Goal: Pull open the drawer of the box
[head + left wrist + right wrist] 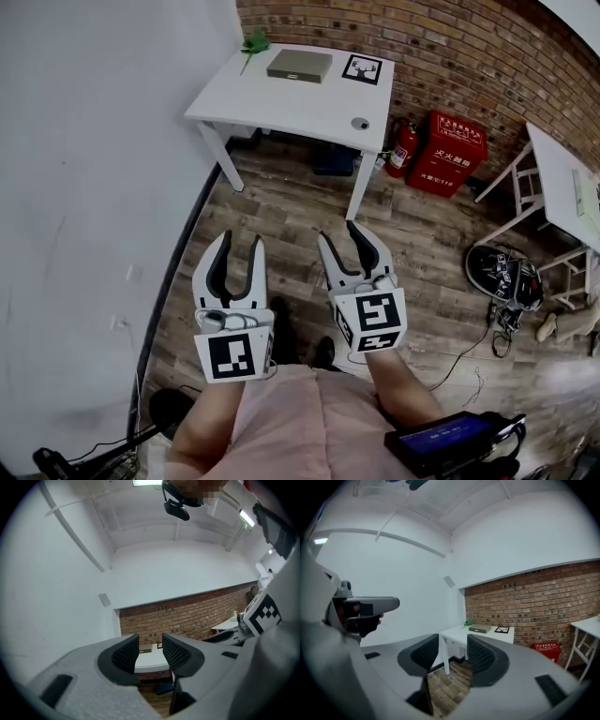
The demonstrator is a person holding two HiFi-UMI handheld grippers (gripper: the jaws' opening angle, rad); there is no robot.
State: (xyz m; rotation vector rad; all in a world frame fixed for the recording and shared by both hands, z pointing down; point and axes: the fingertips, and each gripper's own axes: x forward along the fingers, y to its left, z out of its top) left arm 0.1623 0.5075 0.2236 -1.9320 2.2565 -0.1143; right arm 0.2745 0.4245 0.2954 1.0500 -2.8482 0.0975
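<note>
- Box [299,65]: a low, flat, grey-olive case lying at the far end of the white table [309,108], close to the brick wall, between a bit of green foliage [254,42] and a black-and-white marker card [364,69]. It is well apart from both grippers.
- Handling, as I judge it: it looks rigid and light, so on that smooth tabletop it will likely slide along when the drawer is tugged. One gripper should pin the body down while the other pinches the drawer's front edge or pull.
- Which face carries the drawer, and whether it has a knob, I cannot tell from this far off.
- Left gripper [240,242]: jaws spread wide, nothing between the ribbed pads, only the distant table showing in the gap.
- Right gripper [339,234]: likewise wide apart and empty, held up over the plank floor beside its twin.
- Writing: the red cabinet [457,150] against the wall, next to a fire extinguisher [401,150], bears white Chinese characters, too small for me to read with confidence. No print shows on the box itself.
</note>
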